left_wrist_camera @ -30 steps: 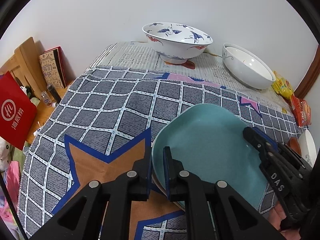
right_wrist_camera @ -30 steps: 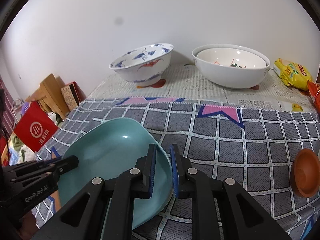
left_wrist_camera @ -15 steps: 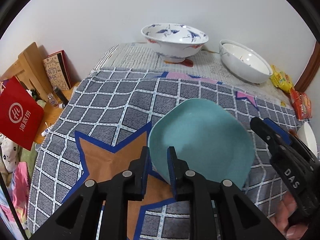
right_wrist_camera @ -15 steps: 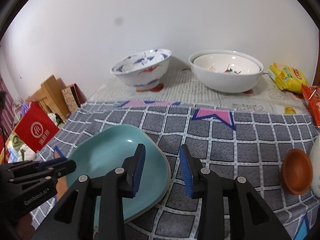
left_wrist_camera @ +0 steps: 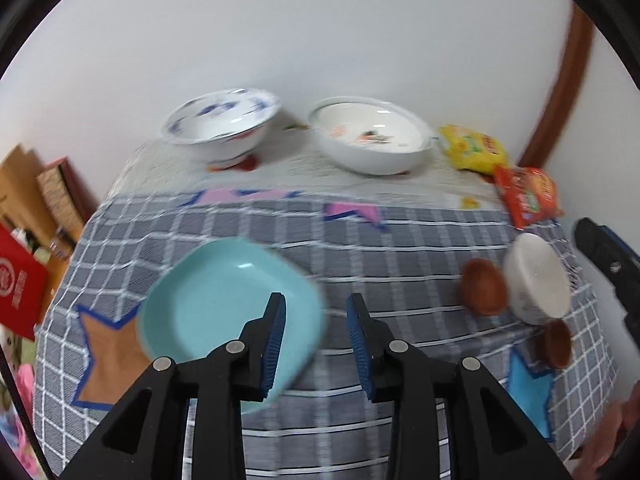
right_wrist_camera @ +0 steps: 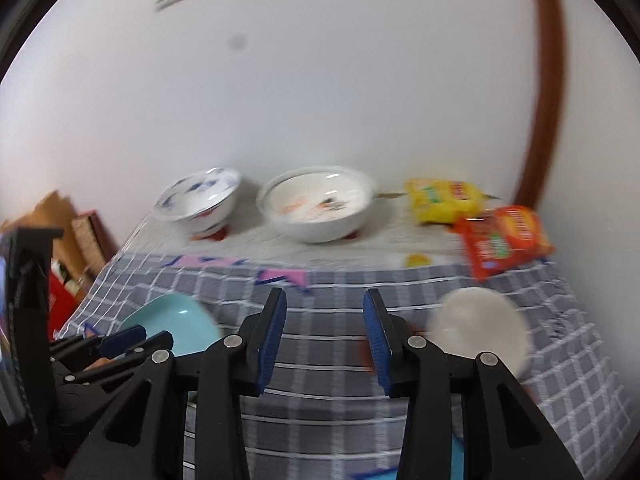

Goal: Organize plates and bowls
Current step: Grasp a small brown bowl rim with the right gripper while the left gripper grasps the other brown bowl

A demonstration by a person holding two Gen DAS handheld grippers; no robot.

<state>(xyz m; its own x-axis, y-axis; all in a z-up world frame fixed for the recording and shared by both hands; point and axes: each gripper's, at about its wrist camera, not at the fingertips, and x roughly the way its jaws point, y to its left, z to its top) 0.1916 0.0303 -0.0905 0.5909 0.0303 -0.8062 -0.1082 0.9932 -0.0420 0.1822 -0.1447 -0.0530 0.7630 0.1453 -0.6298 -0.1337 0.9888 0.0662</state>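
Left gripper and right gripper: fingers parted, just been opening, nothing between them. Teal plate lies released on the checked cloth.

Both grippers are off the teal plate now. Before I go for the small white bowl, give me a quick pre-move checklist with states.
1. Left gripper free: ok. Its jaws have just been opening and nothing is between them.
2. Right gripper free: ok. It has just been opening too, and its gap is bare.
3. Teal plate released on the checked cloth: ok, it lies flat, untouched.
4. Small white bowl reachable: ok, nothing lies over it.
5. Crowding at the bowl: not ok. Two brown dishes sit tight against it.
6. Bowl's contents: cannot tell, because the views are blurred.
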